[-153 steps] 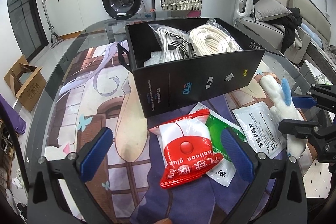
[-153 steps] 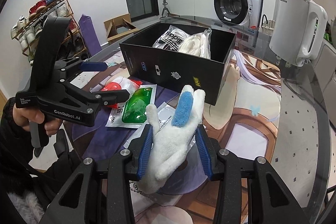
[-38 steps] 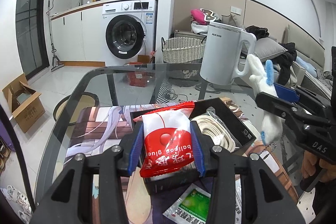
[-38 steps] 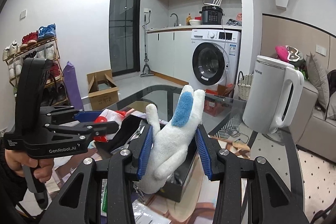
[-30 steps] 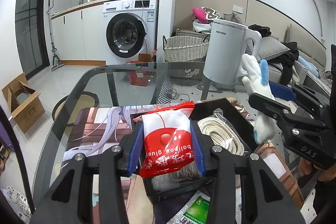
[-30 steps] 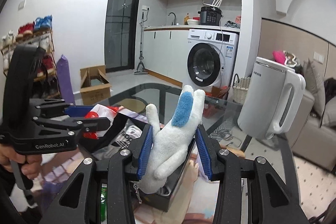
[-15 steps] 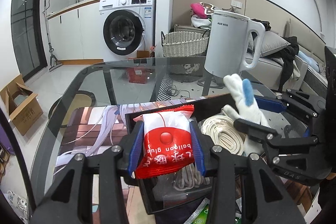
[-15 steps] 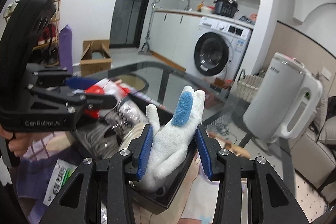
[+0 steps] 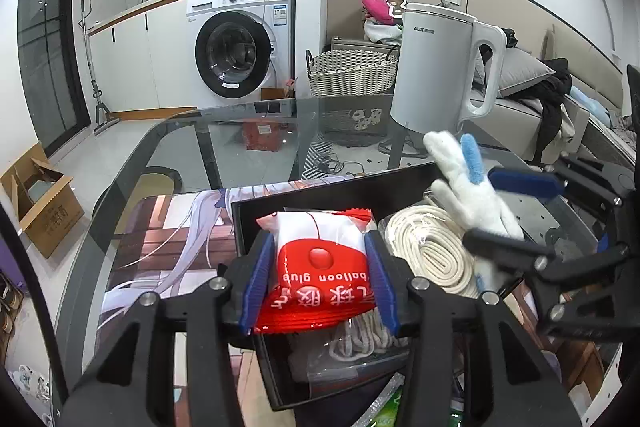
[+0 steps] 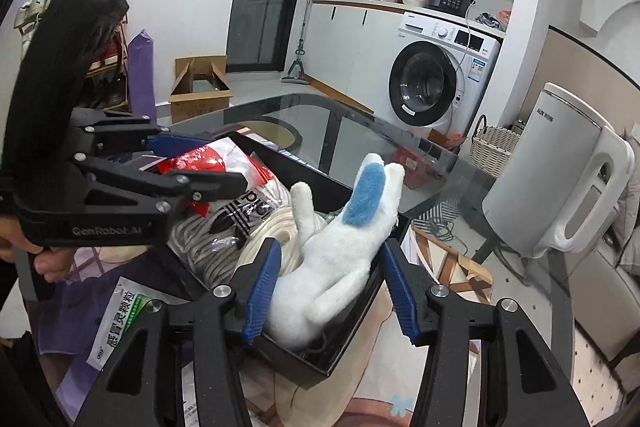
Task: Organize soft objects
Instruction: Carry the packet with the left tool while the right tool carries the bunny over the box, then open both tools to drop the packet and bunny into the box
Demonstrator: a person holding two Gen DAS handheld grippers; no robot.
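Note:
A red and white "balloon glue" packet (image 9: 320,279) sits between the blue pads of my left gripper (image 9: 320,247), over the near left part of the black box (image 9: 340,187). Its jaws are opening, but the pads still touch the packet. A white plush rabbit with a blue ear (image 10: 352,227) leans tilted inside the box (image 10: 352,347), between the fingers of my right gripper (image 10: 330,251). Those jaws are opening too, and a gap shows beside the plush. A coiled white rope (image 9: 424,251) and a bagged item with black lettering (image 10: 240,211) lie in the box.
A white kettle (image 9: 436,75) stands on the glass table behind the box. A green and white medicine sachet (image 10: 124,319) lies on the printed mat (image 9: 168,239) in front of the box. A hand (image 10: 44,259) grips the left tool's handle.
Both grippers have come lower over the box. The right jaws have spread, and the plush has tipped sideways and sunk into the box. The left jaws stand slightly wider around the packet.

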